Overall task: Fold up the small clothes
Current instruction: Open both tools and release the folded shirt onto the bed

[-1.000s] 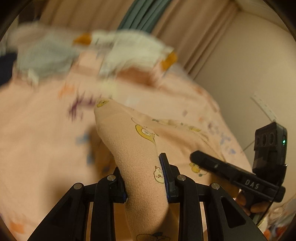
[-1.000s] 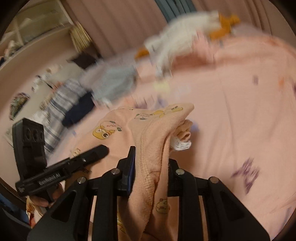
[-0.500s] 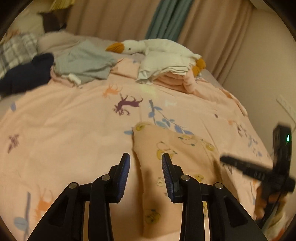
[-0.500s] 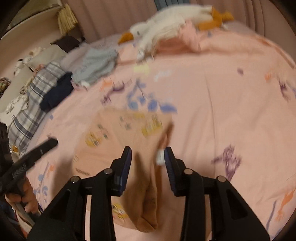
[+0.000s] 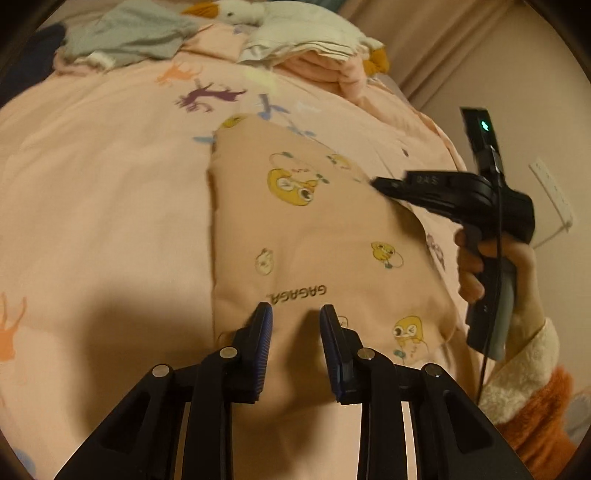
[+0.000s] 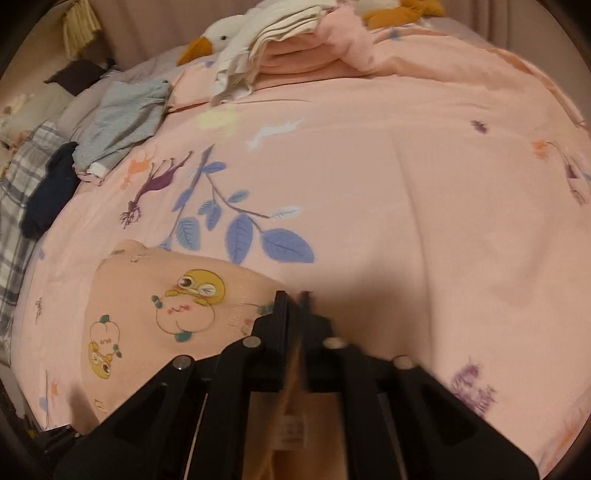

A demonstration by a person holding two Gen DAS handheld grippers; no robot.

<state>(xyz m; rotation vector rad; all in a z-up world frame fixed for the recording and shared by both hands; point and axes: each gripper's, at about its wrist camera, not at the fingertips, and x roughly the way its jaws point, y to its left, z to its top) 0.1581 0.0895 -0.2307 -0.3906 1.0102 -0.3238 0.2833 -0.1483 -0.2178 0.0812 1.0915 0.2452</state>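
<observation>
We look along two hand-held grippers over a bed covered by a pink bedspread printed with deer and blue leaves. A small peach garment with yellow cartoon chicks lies flat on the bedspread, close in front of us, already doubled into a rough rectangle.

A second ago both grippers held this garment up in the air, each clamped on a bunch of cloth. Half a second ago both had let go and the cloth had dropped onto the bed. Now the left gripper hovers low over the garment's near edge with its blue-padded jaws apart and nothing between them. The right gripper has closed again: its jaws stand nearly together at the garment's right edge, with a strip of peach cloth and a white label running between them.

We judge that one fold is laid down and the right side is pinched again, either to draw that edge over for the next fold or to smooth it; the frames cannot tell us which.

At the far side of the bed sit a white toy goose, a stack of folded clothes, and a loose grey garment.
</observation>
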